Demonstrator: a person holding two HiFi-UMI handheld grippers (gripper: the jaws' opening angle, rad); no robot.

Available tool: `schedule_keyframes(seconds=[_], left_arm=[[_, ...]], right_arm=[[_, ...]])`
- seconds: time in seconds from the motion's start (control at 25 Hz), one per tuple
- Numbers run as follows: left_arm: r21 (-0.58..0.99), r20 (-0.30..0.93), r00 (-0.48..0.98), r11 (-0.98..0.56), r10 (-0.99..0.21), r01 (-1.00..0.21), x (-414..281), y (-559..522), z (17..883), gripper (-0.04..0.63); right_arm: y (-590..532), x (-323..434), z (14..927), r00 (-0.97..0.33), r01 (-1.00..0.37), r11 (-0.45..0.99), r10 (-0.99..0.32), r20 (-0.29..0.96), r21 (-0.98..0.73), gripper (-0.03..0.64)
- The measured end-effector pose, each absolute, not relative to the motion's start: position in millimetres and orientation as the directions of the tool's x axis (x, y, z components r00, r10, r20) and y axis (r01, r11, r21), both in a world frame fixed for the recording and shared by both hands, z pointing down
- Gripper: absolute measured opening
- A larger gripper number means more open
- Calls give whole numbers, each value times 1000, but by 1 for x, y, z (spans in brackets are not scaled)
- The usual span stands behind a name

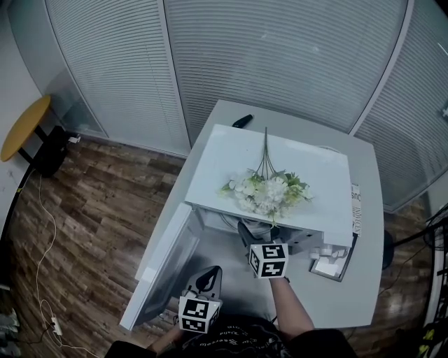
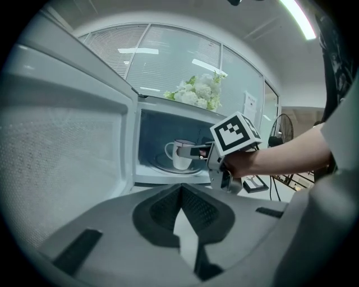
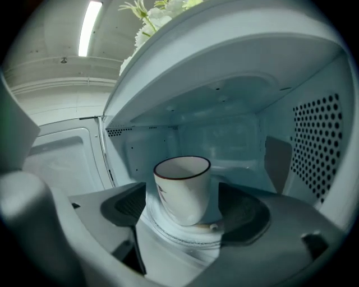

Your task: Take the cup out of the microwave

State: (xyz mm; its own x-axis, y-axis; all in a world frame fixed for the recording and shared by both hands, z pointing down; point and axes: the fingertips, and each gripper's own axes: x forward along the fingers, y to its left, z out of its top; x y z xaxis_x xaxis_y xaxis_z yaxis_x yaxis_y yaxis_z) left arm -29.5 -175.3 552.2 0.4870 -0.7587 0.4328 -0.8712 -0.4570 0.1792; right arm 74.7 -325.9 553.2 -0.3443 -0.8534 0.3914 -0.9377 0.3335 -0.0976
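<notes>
Rig notes, from my remote seat.

- Grey moulded left claw (image 1: 208, 278): pale shell with dark textured pads. It carries a cube with black-and-white square markers (image 1: 196, 314).
- Grey moulded right claw (image 1: 247, 231): same build as the left, with its own black-and-white marker cube (image 1: 269, 260).
- Clothing: I see a dark top with a pale speckled print (image 1: 234, 341). The right forearm (image 1: 290, 308) is uncovered, and no sleeve reaches the wrist.

Place: office-type room, likely a meeting space.
Walls: glazed partitions (image 1: 280, 56), slatted blinds drawn.
Floor: wood-look planks (image 1: 91, 210), a loose cable (image 1: 43, 231) trailing.
Furniture: grey table (image 1: 364, 231) bearing a white microwave (image 1: 315, 182) topped with flowers (image 1: 269, 190); round yellow side table (image 1: 24, 126).
Fittings: ceiling strip light (image 2: 297, 17), pedestal fan (image 2: 279, 134).
</notes>
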Motion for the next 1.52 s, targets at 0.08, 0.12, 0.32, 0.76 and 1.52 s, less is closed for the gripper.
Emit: schedule_keyframes(seconds=[0.08,0.12,0.32,0.76,1.52], left_arm=[[176,441,487,-460,-754,-870,-30,-176,554,5],[173,444,487,-461,-752,-870,-30,-176,555,5],[178,461,478,-449,-748,-875,-33,-179,560,5],[185,484,499,-473,-719,-861,-25,-179,568,5],[224,498,533,-492,-684,-841,-20,-179,573,5]], right_arm=[[-330,75,554,-337,-941,324,-860,383,-101,387],[-332,76,554,-337,-941,322,-862,378,-103,390],[-338,70,559,-354,-934,345,-852,385,-94,399],[-350,67,571,-343,-936,344,-841,419,-76,400],[-360,64,577,-346,-930,365,-825,448,-45,396]])
